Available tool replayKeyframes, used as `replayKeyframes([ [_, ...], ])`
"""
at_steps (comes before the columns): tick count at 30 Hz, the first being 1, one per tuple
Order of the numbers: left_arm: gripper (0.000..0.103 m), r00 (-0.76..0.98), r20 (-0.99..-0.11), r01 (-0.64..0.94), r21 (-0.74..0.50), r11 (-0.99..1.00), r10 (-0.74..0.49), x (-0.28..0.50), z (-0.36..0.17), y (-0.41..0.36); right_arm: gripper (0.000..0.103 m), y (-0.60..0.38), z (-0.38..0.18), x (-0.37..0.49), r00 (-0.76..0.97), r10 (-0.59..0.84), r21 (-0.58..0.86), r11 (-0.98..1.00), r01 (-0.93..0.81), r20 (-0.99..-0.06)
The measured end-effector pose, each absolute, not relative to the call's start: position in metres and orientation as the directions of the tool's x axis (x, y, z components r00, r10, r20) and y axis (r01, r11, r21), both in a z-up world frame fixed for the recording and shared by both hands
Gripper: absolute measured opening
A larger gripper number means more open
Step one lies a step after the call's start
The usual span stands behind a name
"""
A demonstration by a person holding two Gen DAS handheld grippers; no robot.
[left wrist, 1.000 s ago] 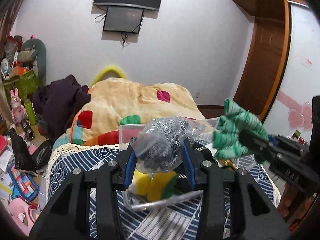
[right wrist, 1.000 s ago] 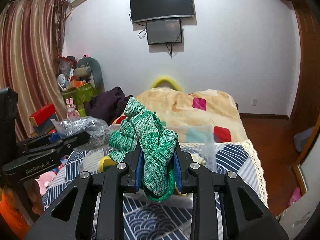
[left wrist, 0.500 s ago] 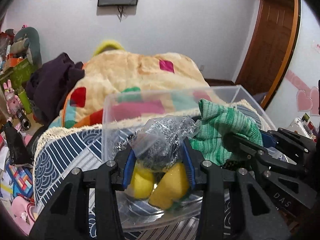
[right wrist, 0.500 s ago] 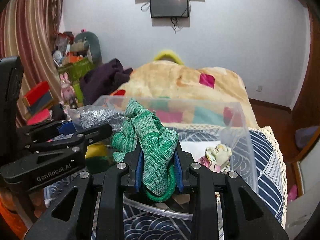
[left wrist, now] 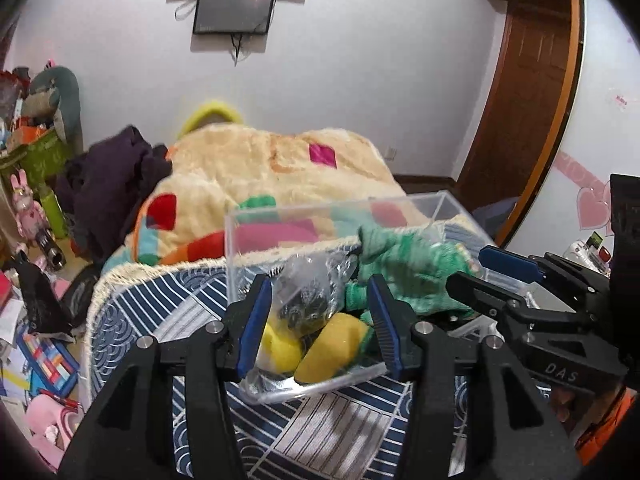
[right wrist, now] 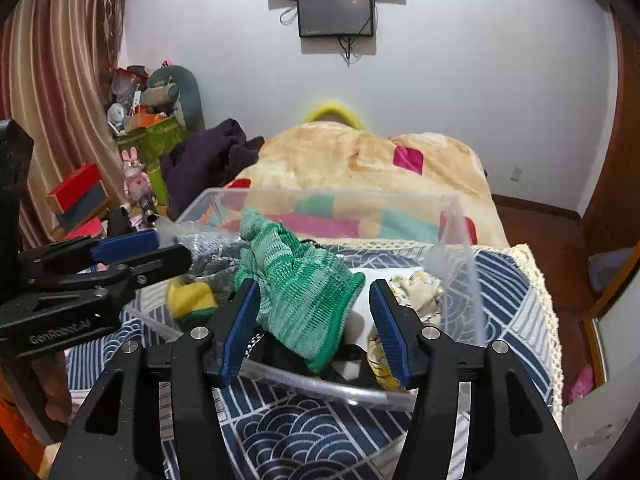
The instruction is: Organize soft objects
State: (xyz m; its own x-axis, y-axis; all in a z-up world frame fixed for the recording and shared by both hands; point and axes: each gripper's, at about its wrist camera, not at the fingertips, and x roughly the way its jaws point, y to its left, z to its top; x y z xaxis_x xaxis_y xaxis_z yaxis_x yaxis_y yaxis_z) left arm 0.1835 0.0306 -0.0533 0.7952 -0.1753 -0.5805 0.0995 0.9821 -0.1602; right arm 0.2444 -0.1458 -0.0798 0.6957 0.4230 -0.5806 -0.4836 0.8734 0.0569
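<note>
1. The left gripper (left wrist: 318, 318) is released, its blue pads spread apart over the near left part of the clear plastic bin (left wrist: 256, 236). Nothing is clamped between them.
2. Between and just beyond those pads lies a clear bag of steel-wool scourers (left wrist: 308, 296), resting on yellow sponges (left wrist: 332, 344) inside the bin.
3. The right gripper (right wrist: 316, 322) is likewise released, jaws wide. The green knitted glove (right wrist: 304, 292) lies draped between them; I cannot tell whether it touches the left pad, and it is clear of the right one.
4. The glove rests in the bin (right wrist: 460, 264) on top of the other contents, beside the scourer bag (right wrist: 208, 248) and the yellow sponge with green backing (right wrist: 190, 298). In the left wrist view the glove (left wrist: 404, 264) is motion-blurred.
5. A cream patterned cloth (right wrist: 416, 286) lies at the bin's right side, against the right wall.
6. The bin stands on a worktop covered by a blue-and-white patterned cloth (right wrist: 304, 424) with a cream lace edge.
7. Each gripper reaches in from the other's side, crowding the space over the bin: the left gripper (right wrist: 132, 252) appears at the left of the right wrist view.
8. Surroundings: a bed with a beige patchwork blanket (left wrist: 260, 168) beyond the worktop, a dark purple garment (left wrist: 108, 184) on it, a wall monitor (left wrist: 234, 8), a wooden door (left wrist: 520, 100), and a cluttered floor at left.
</note>
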Motion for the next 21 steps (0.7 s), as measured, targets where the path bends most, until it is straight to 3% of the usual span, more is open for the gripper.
replayKeyframes([
  [4,0.051,0.837,-0.519,0.114,-0.143,0.983,-0.172,0.157,-0.030,0.030,0.054,-0.153,-0.061,0.226,0.723,0.440,0.043,0.867,-0.496,-0.532],
  [8,0.060,0.878,-0.450,0.114,-0.129,0.985,-0.160,0.129,-0.011,0.029,0.054,-0.160,-0.045,0.210,0.749,0.457,0.031,0.862,-0.506,-0.481],
  [13,0.065,0.907,-0.392,0.124,-0.109,0.986,-0.157,0.103,0.004,0.026,0.078,-0.169,-0.026,0.184,0.789,0.478,0.016,0.858,-0.513,-0.385],
  [21,0.090,0.943,-0.300,0.128,-0.083,0.988,-0.148,0.067,0.015,0.021,0.091,-0.183,-0.012,0.160,0.806,0.514,0.057,0.851,-0.522,-0.295],
])
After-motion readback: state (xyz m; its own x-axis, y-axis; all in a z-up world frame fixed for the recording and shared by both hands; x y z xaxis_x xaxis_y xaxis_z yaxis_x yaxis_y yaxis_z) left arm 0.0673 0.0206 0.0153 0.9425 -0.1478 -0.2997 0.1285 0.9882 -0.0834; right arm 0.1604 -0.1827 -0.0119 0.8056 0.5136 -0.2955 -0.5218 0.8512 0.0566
